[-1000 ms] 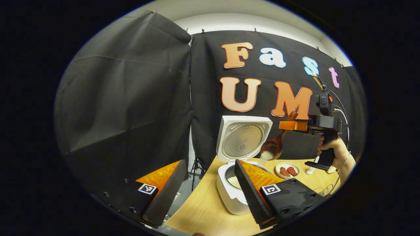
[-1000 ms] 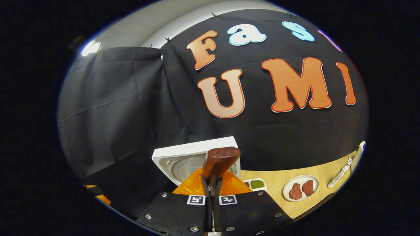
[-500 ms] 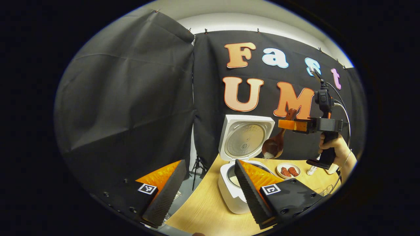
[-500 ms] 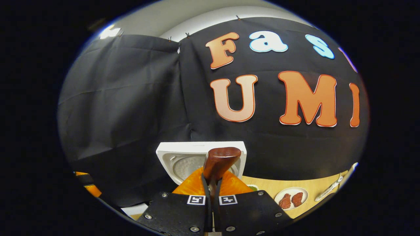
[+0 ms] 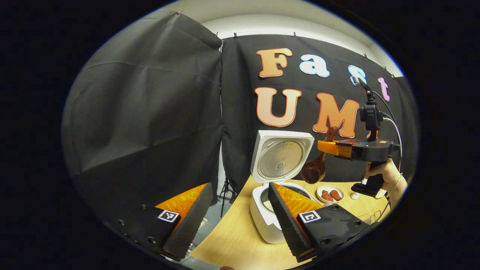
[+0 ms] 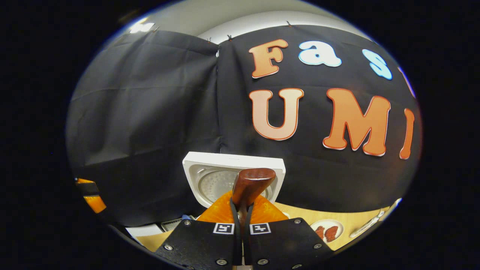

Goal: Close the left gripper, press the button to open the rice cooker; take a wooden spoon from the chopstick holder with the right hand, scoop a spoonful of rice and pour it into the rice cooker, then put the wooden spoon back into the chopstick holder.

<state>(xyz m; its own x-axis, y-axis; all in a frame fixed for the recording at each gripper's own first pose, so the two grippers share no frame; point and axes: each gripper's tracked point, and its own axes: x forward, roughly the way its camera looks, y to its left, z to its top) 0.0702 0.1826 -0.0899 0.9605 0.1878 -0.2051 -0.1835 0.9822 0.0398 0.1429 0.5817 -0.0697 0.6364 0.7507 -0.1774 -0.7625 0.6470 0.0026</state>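
Right gripper (image 6: 243, 210) is clamped on the wooden spoon (image 5: 314, 170), whose bowl hangs above the open rice cooker (image 5: 268, 217) near the bench's (image 5: 232, 243) left edge, lid (image 5: 281, 157) upright. Left gripper (image 5: 236, 213) hovers with fingers apart. A plate (image 5: 330, 194) sits farther right.

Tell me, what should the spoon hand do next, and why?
Probably carry the wooden spoon back toward the chopstick holder. Its bowl hangs tipped above the open rice cooker with no rice showing on it, and the right gripper grips its handle.
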